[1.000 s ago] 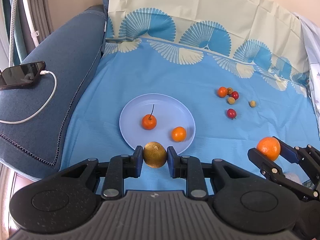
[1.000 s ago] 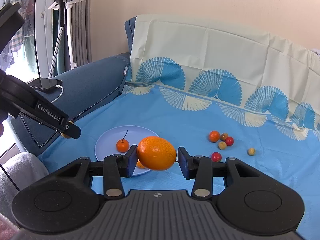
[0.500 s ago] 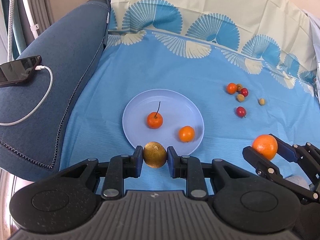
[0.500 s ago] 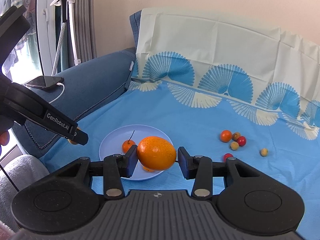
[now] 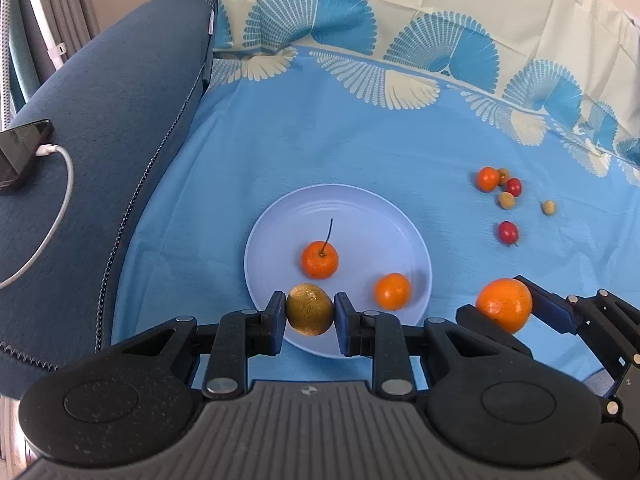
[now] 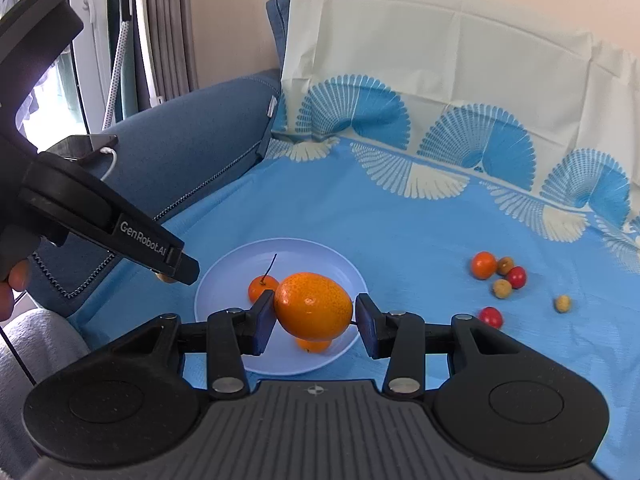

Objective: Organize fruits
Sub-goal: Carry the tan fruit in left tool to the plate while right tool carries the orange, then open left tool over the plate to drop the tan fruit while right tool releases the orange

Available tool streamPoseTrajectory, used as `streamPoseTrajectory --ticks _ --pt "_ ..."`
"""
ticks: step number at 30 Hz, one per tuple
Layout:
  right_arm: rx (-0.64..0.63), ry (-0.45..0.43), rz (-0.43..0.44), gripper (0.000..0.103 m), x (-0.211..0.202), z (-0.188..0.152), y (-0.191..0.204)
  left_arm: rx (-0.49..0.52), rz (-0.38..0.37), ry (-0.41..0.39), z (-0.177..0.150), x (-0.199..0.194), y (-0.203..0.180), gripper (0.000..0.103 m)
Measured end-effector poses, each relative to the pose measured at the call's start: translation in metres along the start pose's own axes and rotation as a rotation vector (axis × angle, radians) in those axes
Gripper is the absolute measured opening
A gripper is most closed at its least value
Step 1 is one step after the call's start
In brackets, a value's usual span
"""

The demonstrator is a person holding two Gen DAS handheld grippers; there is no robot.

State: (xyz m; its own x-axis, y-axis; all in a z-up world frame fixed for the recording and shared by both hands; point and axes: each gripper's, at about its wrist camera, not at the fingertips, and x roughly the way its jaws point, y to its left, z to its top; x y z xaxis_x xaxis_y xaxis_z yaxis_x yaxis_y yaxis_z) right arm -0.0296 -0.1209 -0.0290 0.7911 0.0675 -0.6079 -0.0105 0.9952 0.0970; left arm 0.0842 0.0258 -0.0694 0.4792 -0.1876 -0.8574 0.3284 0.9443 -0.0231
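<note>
My left gripper [image 5: 310,314] is shut on a golden-brown kiwi [image 5: 310,309], held over the near rim of the light blue plate [image 5: 360,216]. The plate holds a stemmed tangerine [image 5: 319,259] and a small orange [image 5: 392,291]. My right gripper [image 6: 314,316] is shut on a large orange [image 6: 313,306] above the plate's near right part [image 6: 340,264]; it also shows in the left wrist view [image 5: 505,305]. Several small red, orange and tan fruits [image 5: 505,196] lie loose on the blue cloth to the right.
A blue sofa arm [image 5: 100,120] rises at the left, with a phone [image 5: 20,152] and white cable on it. The patterned cloth [image 5: 400,40] drapes up the backrest behind. The left gripper body [image 6: 100,216] crosses the right wrist view at left.
Both grippers have moved forward toward the plate with their fruits. The kiwi now hangs over the plate's near rim, the orange nearer the plate.
</note>
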Motion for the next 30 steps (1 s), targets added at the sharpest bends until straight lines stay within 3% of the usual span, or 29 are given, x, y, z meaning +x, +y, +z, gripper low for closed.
streamPoseTrajectory --ticks 27,28,30 --pt "-0.021 0.127 0.010 0.045 0.117 0.012 -0.009 0.033 0.050 0.093 0.035 0.098 0.004 0.028" --pt "-0.025 0.128 0.010 0.045 0.119 0.013 -0.009 0.037 0.046 0.088 0.036 0.099 0.004 0.030" --pt "-0.036 0.132 0.021 0.046 0.123 0.014 -0.009 0.035 0.039 0.076 0.038 0.097 0.005 0.053"
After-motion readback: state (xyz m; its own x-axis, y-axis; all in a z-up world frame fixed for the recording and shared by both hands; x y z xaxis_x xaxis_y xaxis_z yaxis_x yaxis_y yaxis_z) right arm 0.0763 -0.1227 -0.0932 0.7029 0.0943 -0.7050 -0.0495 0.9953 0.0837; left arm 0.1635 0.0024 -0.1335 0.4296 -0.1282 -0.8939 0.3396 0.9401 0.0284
